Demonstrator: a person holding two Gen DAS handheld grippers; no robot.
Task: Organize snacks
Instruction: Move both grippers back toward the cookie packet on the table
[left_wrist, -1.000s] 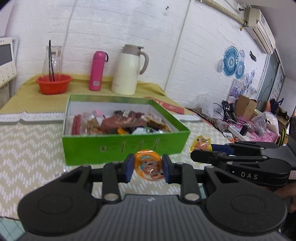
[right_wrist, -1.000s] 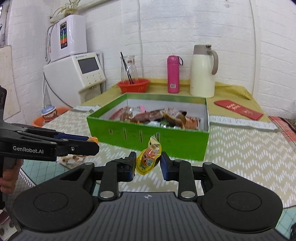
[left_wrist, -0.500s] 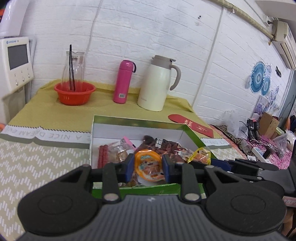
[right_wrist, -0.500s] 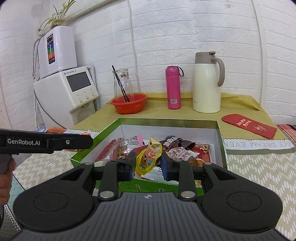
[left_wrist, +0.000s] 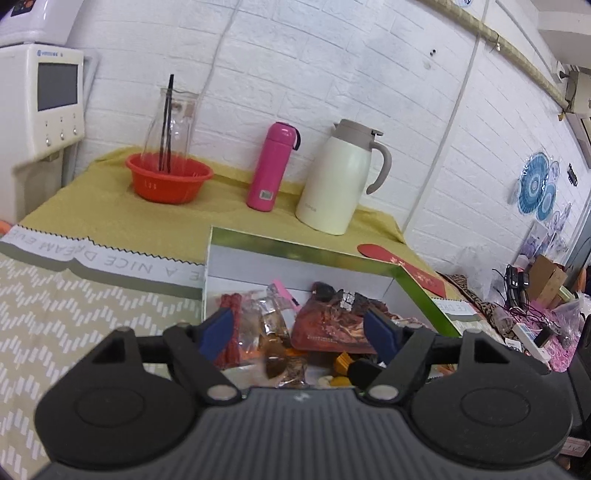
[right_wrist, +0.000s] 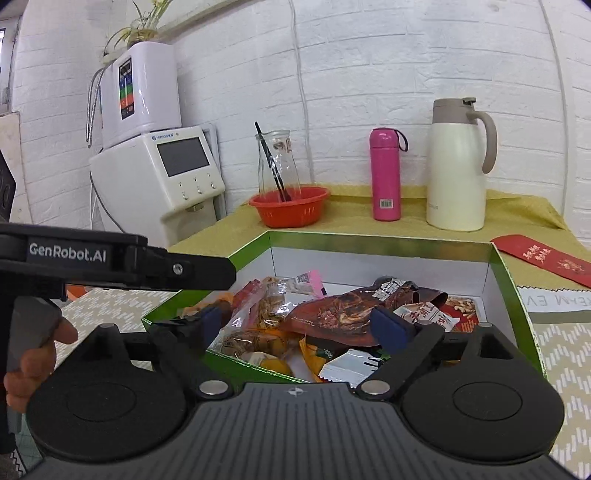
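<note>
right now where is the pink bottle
The pink bottle stands upright on the yellow cloth at the back, between the orange bowl on its left and the cream jug on its right.

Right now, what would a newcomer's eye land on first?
The green box heaped with snack packets, in the middle of the table. Both grippers hang over it, left and right, jaws opening, nothing pinched. Behind stand a pink bottle and cream jug.

One green box (right_wrist: 498, 266), one pink flask (right_wrist: 386, 175), one white jug (right_wrist: 456, 166) and one red basket (right_wrist: 290, 206) are counted.
</note>
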